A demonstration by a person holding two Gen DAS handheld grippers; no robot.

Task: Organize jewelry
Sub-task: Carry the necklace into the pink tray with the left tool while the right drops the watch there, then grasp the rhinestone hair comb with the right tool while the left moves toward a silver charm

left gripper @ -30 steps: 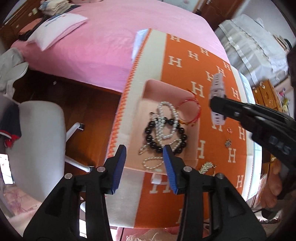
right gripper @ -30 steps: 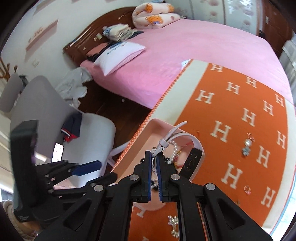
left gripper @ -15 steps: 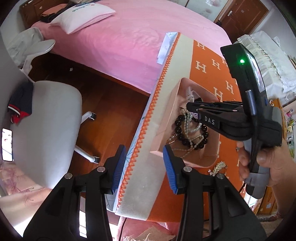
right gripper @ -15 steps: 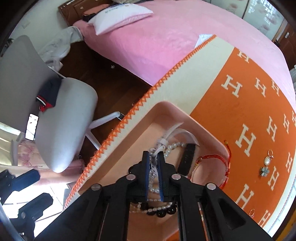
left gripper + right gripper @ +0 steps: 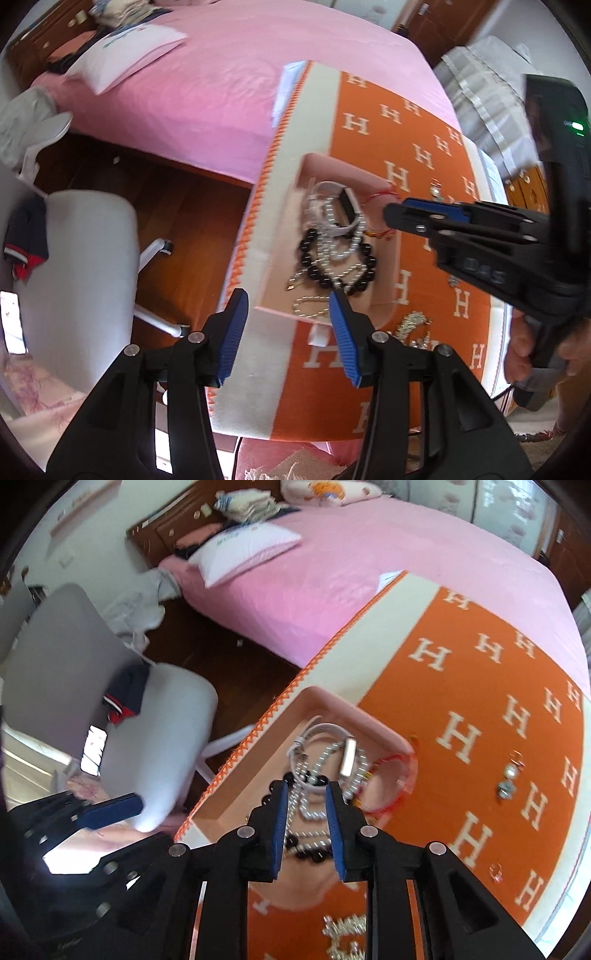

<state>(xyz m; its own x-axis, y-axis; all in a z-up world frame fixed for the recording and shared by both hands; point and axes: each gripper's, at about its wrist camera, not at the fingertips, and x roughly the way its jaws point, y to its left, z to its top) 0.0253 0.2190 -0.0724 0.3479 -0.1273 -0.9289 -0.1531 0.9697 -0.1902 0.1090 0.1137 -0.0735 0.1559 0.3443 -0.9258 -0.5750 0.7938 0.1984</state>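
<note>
A pink tray [image 5: 369, 716] sits at the edge of the orange H-patterned cloth [image 5: 461, 686]. In it lie a white watch [image 5: 325, 734], a black bead bracelet [image 5: 314, 273], pearl strands [image 5: 343, 251] and a red bangle [image 5: 395, 775]. My right gripper [image 5: 306, 794] hovers just over the tray with its jaws opening; nothing is pressed between the pads and the watch lies free below them. My left gripper [image 5: 288, 325] hangs over the tray's near corner, its jaws opening with nothing between them. The right gripper [image 5: 406, 214] also shows in the left wrist view, beside the bangle.
Loose on the cloth are a pearl earring [image 5: 511, 771], a flower earring [image 5: 504, 788], a small ring [image 5: 495, 871] and a sparkly silver piece [image 5: 413, 325]. A pink bed [image 5: 369, 572] lies beyond, with a grey chair [image 5: 159, 731] left of the table's edge.
The right gripper came down into the tray with the white watch pinched, then its jaws parted and the watch stayed among the beads. The left gripper's jaws stand slightly wider.
</note>
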